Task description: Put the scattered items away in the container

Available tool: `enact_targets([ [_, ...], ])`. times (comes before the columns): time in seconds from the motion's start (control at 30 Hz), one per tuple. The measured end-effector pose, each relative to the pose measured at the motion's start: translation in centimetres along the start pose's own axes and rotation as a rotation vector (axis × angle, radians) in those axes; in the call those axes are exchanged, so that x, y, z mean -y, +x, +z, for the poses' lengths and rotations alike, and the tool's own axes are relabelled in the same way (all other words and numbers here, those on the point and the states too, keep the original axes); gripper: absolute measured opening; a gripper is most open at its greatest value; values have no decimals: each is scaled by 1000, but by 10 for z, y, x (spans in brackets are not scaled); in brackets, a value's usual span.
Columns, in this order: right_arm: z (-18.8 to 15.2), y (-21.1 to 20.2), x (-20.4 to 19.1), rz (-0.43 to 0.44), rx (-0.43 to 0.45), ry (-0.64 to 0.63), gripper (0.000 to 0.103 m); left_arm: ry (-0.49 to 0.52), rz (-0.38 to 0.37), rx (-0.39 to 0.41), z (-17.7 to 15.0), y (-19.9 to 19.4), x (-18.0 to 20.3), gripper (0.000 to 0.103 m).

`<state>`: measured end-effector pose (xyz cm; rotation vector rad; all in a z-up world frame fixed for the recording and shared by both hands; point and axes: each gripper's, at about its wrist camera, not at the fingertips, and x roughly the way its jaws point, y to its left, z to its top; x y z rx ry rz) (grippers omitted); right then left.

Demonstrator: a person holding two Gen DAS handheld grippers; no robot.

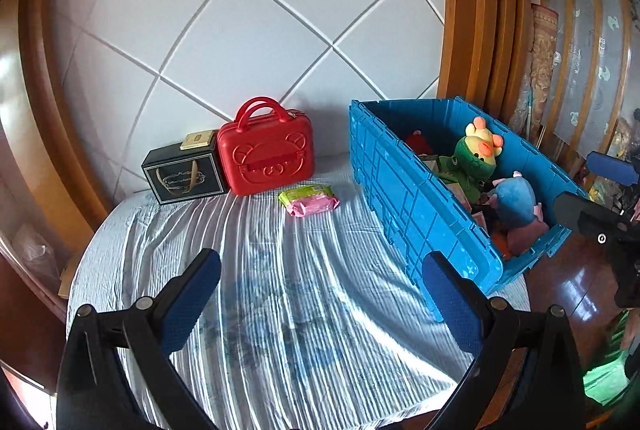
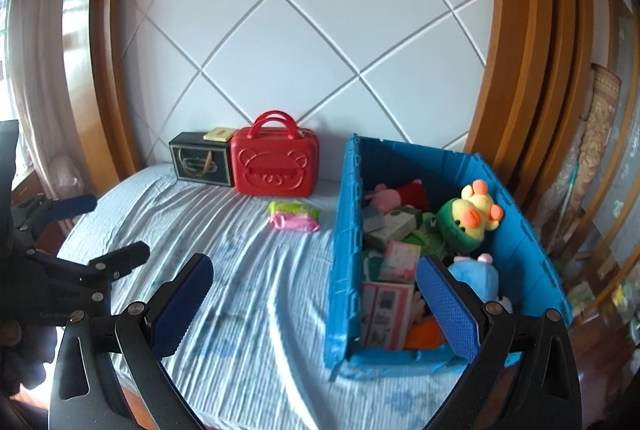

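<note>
Left gripper, black frame with blue textured pads: jaws standing wide apart, holding nothing, hovering over the near part of the bed; probably readied for the next pick.

Right gripper, same build: jaws likewise spread and empty, its right pad showing over the near end of the container, the left over the sheet.

Pale blue striped bedsheet: lying wrinkled across the mattress and carrying everything listed below.

Blue ribbed plastic storage crate, lid open: sitting on the right side of the bed, already holding cartons and soft toys, among them a green-and-yellow plush frog-duck and a blue plush; filling appears well advanced.

Small pink-and-green soft wipes packet: lying flat on the sheet just left of the crate, apart from it; likely the nearest loose item and an easy flat pinch.

Red hard-shell bear-face carry case: standing upright against the white quilted headboard.

Black gift box with gold ribbon: touching the case's left side, with a small tan box resting on top.
</note>
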<state>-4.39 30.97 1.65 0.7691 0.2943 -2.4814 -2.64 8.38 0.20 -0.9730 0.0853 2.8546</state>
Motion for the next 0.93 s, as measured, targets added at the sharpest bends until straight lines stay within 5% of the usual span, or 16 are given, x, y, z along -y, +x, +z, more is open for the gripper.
enact_targets([
  [0.43,-19,-21,-42,-30,-45,15,103,-34,32,-17,-22,-31,-31,102],
  [0.93,-25,-22,-27,6,-31,28,103,-92,80,-49,-30,-27,-26,102],
])
